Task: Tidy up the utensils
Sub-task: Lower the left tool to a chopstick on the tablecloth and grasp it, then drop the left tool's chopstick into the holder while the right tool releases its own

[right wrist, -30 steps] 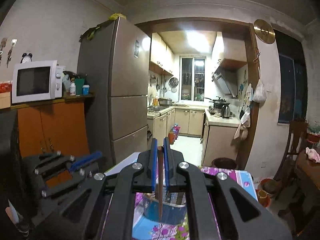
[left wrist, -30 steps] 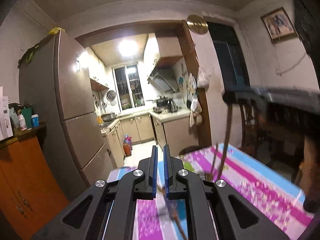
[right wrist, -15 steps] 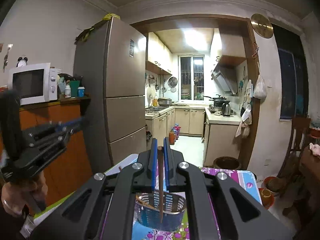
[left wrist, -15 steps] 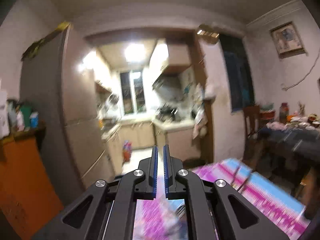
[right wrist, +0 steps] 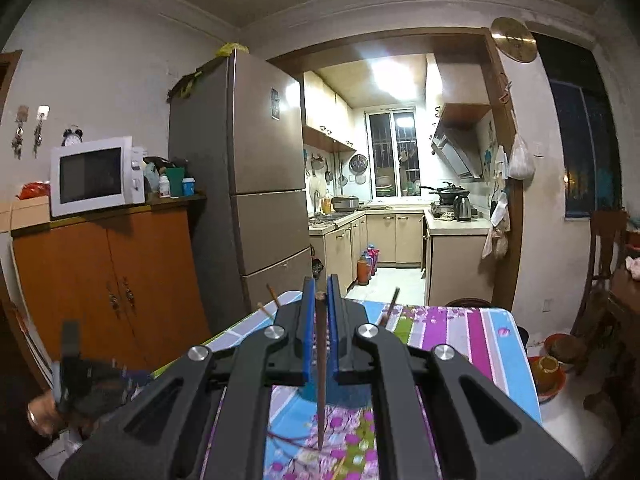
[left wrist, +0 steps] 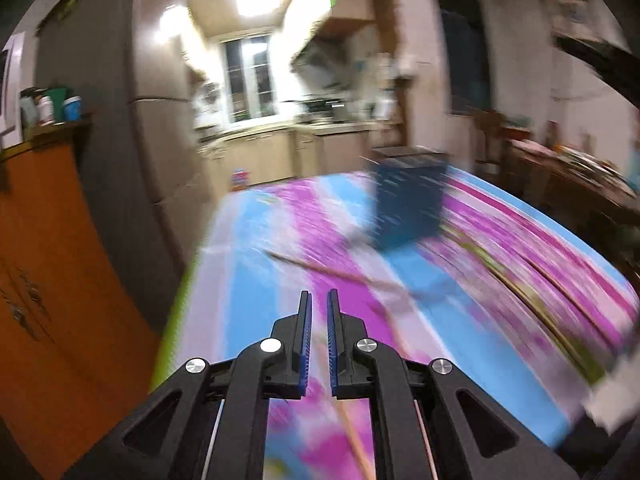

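Though the left wrist view is badly smeared by blur, the left tongs (left wrist: 317, 300) show w/ blue pads nearly together and nothing between them at the tips. They point down over the striped desk (left wrist: 256, 288). A thin brown stick, prob. a chopstick (left wrist: 320, 270), lies flat on the cloth ahead of the tips; its ends melt into blur. Further back stands a dark blue utensil holder (left wrist: 408, 208), outline only, contents unreadable. Another stick-like streak runs under the tongs body, too blurred to name.

Right wrist view is sharp. Right tongs (right wrist: 320, 292) are clamped tight on one dark chopstick (right wrist: 321, 380), held upright, tip pointing down above the cloth. The holder here is mostly hidden behind the tongs; only a blue patch (right wrist: 348, 396) shows, plus stick ends (right wrist: 391, 304) poking up past the frame. At lower left a blurred hand (right wrist: 48, 416) w/ the other tool, cut off by the edge.
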`<act>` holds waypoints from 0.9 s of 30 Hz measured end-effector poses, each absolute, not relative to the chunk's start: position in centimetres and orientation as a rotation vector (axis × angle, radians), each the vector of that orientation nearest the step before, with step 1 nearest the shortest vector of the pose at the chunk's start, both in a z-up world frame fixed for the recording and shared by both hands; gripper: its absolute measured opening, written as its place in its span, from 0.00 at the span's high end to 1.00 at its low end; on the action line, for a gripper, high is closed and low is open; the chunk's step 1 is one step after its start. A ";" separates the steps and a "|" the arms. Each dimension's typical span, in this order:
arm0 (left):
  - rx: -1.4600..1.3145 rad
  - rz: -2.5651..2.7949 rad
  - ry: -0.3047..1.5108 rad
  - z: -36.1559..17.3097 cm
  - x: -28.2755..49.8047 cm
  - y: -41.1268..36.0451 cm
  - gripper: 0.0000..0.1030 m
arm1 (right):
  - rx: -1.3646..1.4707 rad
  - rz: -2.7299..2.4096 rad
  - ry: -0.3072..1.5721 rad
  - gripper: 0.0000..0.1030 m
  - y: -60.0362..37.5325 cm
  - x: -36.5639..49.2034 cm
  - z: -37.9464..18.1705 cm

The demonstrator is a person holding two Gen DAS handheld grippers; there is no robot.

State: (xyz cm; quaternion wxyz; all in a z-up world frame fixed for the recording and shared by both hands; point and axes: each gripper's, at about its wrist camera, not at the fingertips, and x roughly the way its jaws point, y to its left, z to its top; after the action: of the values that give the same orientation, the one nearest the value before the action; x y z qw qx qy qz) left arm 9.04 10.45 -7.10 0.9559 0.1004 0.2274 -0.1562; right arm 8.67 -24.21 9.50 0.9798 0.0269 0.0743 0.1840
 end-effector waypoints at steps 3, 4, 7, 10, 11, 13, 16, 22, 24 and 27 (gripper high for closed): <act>0.226 -0.345 0.448 -10.1 3.0 9.1 0.93 | 0.084 0.379 0.153 0.95 -24.4 6.2 8.7; 0.240 -0.335 0.454 -11.4 1.3 8.8 0.93 | 0.088 0.381 0.154 0.95 -24.3 5.6 8.5; 0.193 -0.347 0.488 -14.1 -1.6 8.0 0.93 | 0.103 0.392 0.167 0.95 -23.8 4.1 7.6; 0.214 -0.315 0.481 -16.3 -3.0 7.4 0.93 | 0.111 0.405 0.190 0.95 -23.0 3.3 6.8; 0.223 -0.293 0.483 -16.9 -3.0 7.2 0.93 | 0.109 0.409 0.198 0.95 -22.7 3.1 6.6; 0.223 -0.280 0.489 -17.9 -3.0 7.2 0.93 | 0.106 0.419 0.208 0.95 -22.3 2.6 6.4; 0.248 -0.261 0.469 -18.6 -3.4 7.1 0.93 | 0.096 0.423 0.214 0.95 -21.7 2.1 6.4; 0.262 -0.261 0.441 -18.7 -3.2 7.2 0.93 | 0.083 0.423 0.228 0.95 -21.1 1.8 6.0; 0.263 -0.258 0.436 -18.7 -3.5 7.2 0.93 | 0.080 0.426 0.231 0.95 -20.8 1.9 6.0; 0.245 -0.265 0.434 -18.7 -3.6 7.5 0.93 | 0.070 0.433 0.227 0.95 -20.4 2.0 6.0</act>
State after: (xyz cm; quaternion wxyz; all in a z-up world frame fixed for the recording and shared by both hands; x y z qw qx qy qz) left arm -3.57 7.48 -18.71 0.9605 0.1209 0.2139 -0.1307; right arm 2.03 -20.39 6.00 0.9697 0.0344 0.1125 0.2141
